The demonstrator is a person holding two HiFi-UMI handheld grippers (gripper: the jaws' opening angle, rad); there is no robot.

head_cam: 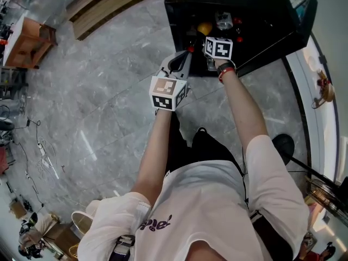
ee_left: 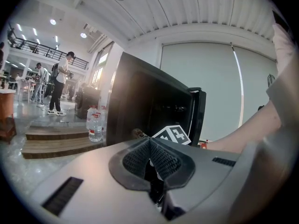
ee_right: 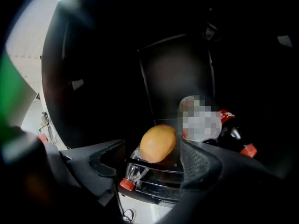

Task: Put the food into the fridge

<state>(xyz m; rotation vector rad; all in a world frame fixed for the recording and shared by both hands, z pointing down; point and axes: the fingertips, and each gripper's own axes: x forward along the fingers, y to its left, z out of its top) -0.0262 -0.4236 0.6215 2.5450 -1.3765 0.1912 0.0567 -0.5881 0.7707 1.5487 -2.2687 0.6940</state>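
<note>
Your head view: even, bright daylight; pale sheen streaks on the grey floor (head_cam: 98,107); fridge (head_cam: 244,4) interior near black. Left gripper view: ceiling lamps (ee_left: 53,21) glare, edges bend hard, foreground soft. Right gripper view: dim, heavily vignetted, a blown-out patch top left; only the yellow-orange fruit (ee_right: 158,143) catches light

Left arm (head_cam: 154,145) stretching forward, left gripper (ee_left: 150,146) holding near level, jaws pressing together on nothing, right arm (head_cam: 244,113) reaching further ahead, right gripper (ee_right: 154,164) tilting downward, jaws standing wide apart, pads touching nothing.
</note>
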